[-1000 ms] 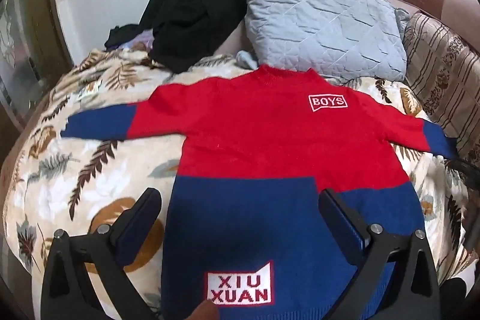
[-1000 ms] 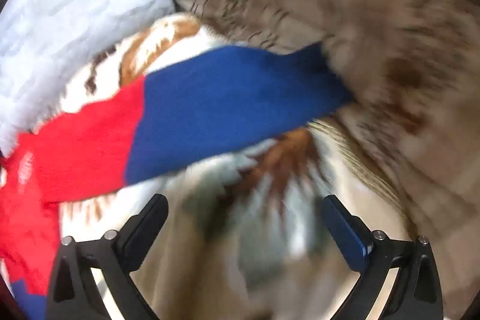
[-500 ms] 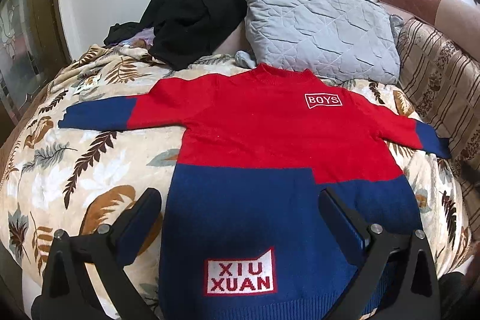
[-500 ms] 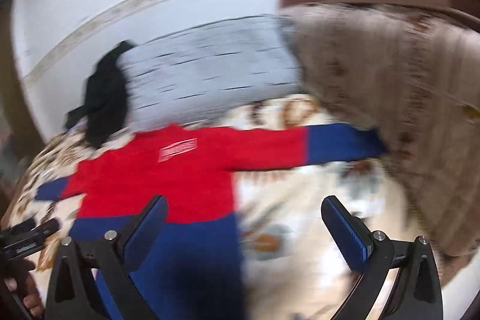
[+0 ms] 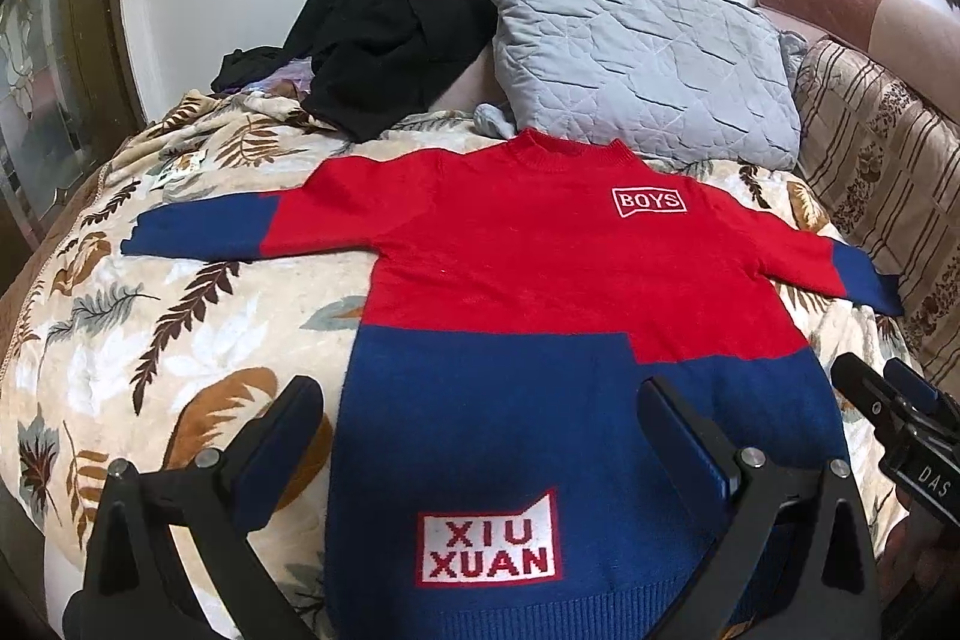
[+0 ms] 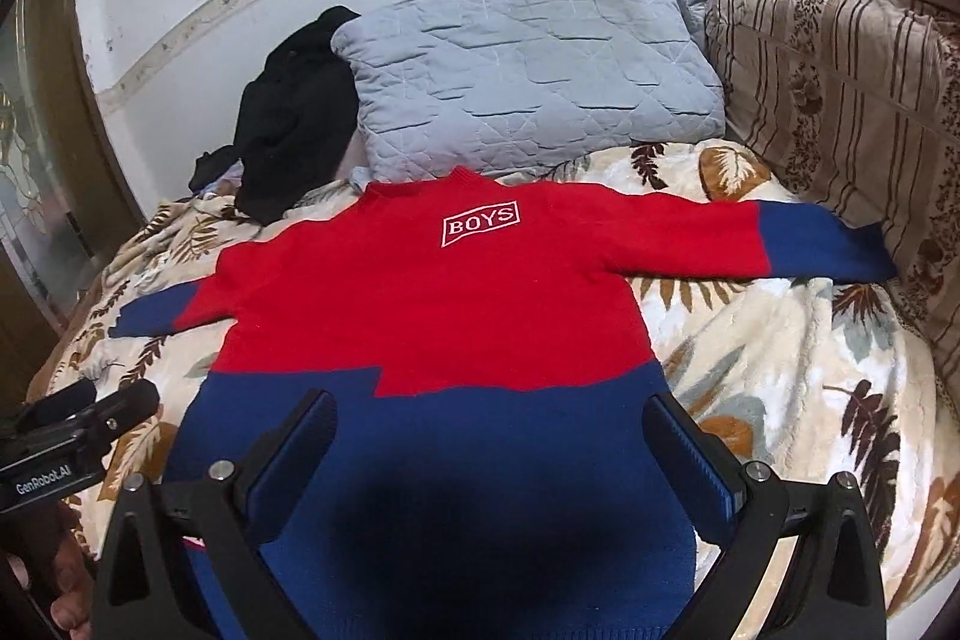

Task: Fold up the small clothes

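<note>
- Red-and-navy knit sweater (image 5: 528,316) lies flat, face up, on the leaf-print blanket (image 5: 180,316); its hem sits between both sets of jaws.
- Left gripper (image 5: 480,418) and right gripper (image 6: 489,430): wide open, holding nothing.
- Risk: plush blanket pinched with the knit, dragging the fold crooked.
- Only your right view shows the right sleeve (image 6: 780,235) fully; only your left shows the XIU XUAN patch (image 5: 489,544).

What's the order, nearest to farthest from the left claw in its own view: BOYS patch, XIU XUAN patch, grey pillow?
From the left claw:
1. XIU XUAN patch, on the hem below it.
2. BOYS patch, on the chest, right.
3. grey pillow, against the wall.
</note>
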Available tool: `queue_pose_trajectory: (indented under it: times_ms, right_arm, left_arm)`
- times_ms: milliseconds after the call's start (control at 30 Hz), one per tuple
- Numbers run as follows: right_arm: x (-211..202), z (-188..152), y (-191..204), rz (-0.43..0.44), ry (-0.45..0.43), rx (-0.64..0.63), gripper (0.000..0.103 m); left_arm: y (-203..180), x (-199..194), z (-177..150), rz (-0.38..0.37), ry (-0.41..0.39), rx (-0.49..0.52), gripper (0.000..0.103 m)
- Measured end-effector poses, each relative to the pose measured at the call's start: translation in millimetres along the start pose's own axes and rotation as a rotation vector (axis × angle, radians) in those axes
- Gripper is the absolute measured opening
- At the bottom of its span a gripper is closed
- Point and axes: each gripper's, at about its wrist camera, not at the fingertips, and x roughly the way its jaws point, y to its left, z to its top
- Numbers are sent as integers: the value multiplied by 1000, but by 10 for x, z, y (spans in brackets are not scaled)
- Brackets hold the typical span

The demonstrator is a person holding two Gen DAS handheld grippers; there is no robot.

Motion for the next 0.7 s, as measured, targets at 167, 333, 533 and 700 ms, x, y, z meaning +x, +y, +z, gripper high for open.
queue_pose_trajectory:
  times_ms: [167,333,533,700]
  right_arm:
    - [-30,63,-58,6,-12,21,103]
    - [-40,101,-32,12,-17,15,103]
    - [-28,64,15,35,-16,-1,103]
    - [-9,57,53,47,-11,-13,103]
  left_arm:
    - [-51,10,0,4,-2,6,103]
    - [-66,-8,1,3,-4,2,103]
    - [-61,-17,4,6,-6,0,103]
    - [-47,-11,-1,5,-2,-7,103]
